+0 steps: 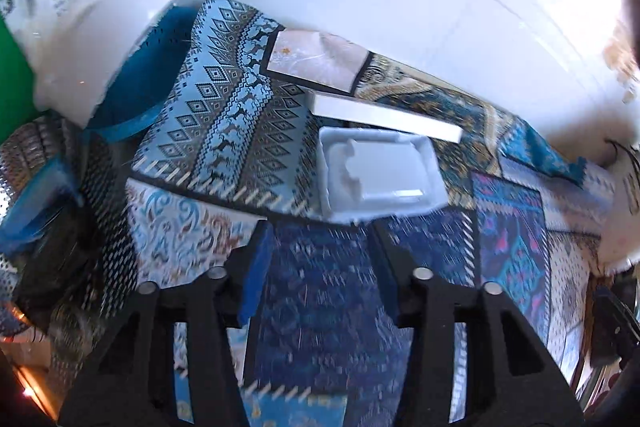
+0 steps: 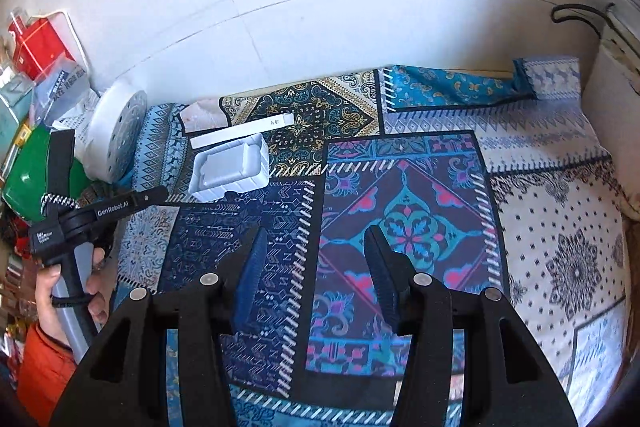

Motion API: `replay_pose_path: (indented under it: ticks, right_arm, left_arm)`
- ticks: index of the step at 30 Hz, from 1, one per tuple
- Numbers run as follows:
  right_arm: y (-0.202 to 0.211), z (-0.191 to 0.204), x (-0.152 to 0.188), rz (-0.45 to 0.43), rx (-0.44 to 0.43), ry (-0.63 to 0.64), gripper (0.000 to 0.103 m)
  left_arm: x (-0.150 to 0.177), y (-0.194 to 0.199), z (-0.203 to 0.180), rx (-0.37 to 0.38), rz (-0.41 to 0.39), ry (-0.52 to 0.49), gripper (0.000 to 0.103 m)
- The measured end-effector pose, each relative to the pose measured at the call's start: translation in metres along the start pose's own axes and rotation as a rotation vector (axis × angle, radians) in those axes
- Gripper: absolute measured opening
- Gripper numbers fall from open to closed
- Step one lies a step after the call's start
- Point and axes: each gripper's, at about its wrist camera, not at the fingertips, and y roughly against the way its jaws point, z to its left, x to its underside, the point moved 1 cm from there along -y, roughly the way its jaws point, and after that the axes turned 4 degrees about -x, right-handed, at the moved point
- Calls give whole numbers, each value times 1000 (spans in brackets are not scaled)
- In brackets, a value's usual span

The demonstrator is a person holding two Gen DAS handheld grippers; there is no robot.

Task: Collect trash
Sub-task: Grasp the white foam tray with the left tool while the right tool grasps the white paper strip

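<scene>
A white plastic tray [image 1: 380, 175] lies on the patterned patchwork cloth [image 1: 224, 115], just beyond the tips of my left gripper [image 1: 320, 231], which is open with nothing between its fingers. Behind the tray lies a long white box [image 1: 384, 119], and further back a crumpled clear wrapper [image 1: 316, 59]. In the right wrist view the same tray [image 2: 230, 167], box [image 2: 244, 131] and wrapper [image 2: 202, 113] sit at the upper left. A hand holds the left gripper [image 2: 158, 194] close to the tray's near side. My right gripper [image 2: 316, 235] is open and empty over the cloth [image 2: 560, 227].
A white perforated round container [image 2: 116, 131] leans at the left by the wall, beside a green object [image 2: 36, 179] and a red box [image 2: 36, 43]. A blue basket [image 1: 148, 79] sits left of the cloth. A white wall [image 2: 360, 27] runs behind. An orange sleeve [image 2: 44, 359] shows at lower left.
</scene>
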Motion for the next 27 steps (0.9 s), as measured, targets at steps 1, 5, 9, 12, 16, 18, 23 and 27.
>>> replay_pose_path:
  ticks: [1,5,9,12,16,18,23,27]
  right_arm:
    - [-13,-3,-7,24,-13,22,48]
    - [-58,-9,-34,110,-66,123,48]
    - [-92,-5,-56,165,-78,227,48]
    - [-108,5,-71,159,-74,315,48]
    - [-127,20,-88,150,-77,402,48]
    - [-138,27,-95,165,-80,428,48]
    - [-160,47,-104,197,-118,482,48]
    - [-178,65,-107,226,-164,539,52]
  left_arm:
    - [-3,-8,0,-1,3,11,39]
    - [-14,-36,-4,-35,23,51,34]
    - [-18,-51,-4,-84,27,76,29]
    - [-19,-61,0,-105,33,87,27]
    - [-18,-70,2,-133,35,50,10]
    - [-18,-70,1,-116,45,37,0]
    - [2,-56,10,-74,60,45,0]
    - [30,-37,15,-78,61,28,0]
